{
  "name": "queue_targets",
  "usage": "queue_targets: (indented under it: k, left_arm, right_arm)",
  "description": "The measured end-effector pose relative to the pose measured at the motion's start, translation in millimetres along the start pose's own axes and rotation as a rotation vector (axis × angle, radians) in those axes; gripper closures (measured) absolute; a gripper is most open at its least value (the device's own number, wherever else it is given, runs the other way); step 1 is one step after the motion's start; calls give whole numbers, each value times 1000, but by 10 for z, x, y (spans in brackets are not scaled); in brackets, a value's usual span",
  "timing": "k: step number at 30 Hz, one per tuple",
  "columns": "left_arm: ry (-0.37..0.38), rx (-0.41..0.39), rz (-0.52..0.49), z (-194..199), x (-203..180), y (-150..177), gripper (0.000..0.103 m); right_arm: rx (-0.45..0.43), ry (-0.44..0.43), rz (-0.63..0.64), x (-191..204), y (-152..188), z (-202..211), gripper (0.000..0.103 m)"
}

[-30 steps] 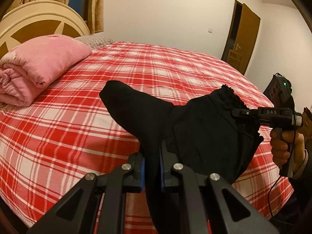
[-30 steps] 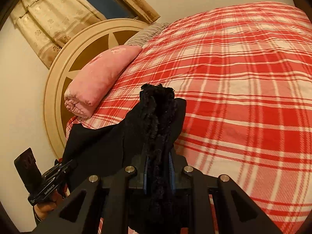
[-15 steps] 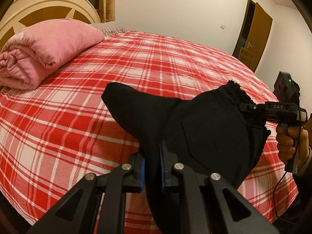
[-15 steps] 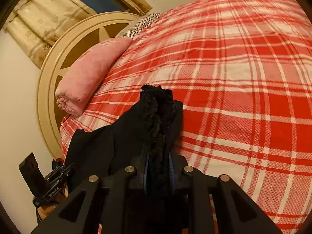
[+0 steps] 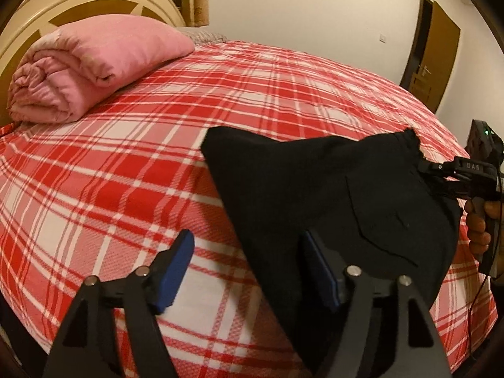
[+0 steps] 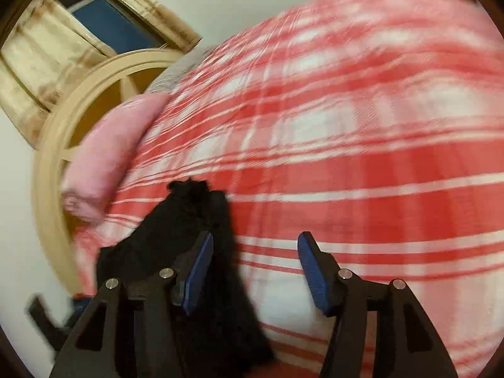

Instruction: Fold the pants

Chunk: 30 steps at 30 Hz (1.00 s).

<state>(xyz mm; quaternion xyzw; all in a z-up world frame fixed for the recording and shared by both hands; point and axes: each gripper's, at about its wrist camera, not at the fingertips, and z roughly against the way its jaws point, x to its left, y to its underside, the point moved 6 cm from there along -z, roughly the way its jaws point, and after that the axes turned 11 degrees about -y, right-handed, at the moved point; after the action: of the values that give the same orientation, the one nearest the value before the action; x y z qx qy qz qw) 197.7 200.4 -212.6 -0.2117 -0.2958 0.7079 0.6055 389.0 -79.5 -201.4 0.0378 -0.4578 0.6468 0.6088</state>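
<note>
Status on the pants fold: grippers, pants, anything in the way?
Left hand-held gripper and right hand-held gripper opening, pads off cloth. Black pants bunched on bed. Pink blanket well clear.

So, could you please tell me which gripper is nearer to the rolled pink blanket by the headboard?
Left. The left gripper works beside the black pants on the pink blanket's side; the right gripper is at the pants' far end.

Left tongs point(image 5: 245, 267): jaws opening, nothing pinched
Black fabric pants point(image 5: 330, 195): draped on red-plaid bed point(image 5: 126, 163), between the jaws
</note>
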Motion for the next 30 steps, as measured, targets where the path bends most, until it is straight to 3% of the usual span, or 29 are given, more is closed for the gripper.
queue_targets:
  k: [3, 6, 10, 14, 22, 30]
  left_arm:
    - [-50, -12, -15, 121, 41, 16, 28]
    - [-124, -82, -66, 397, 46, 2, 28]
    - [-88, -146, -39, 796, -23, -1, 26]
    - [-49, -230, -38, 1259, -182, -45, 23]
    - [4, -405, -32, 2114, -355, -166, 7]
    - [9, -467, -49, 2434, -449, -156, 3]
  right_arm:
    - [-34, 58, 84, 185, 100, 335, 45]
    - [-73, 117, 174, 484, 276, 743, 45]
    - [-185, 144, 337, 1105, 577, 1388, 42]
    - [-287, 159, 447, 1539, 920, 1927, 30]
    - [-352, 163, 545, 1970, 1370, 2408, 29]
    - [-371, 146, 558, 2053, 1455, 2530, 29]
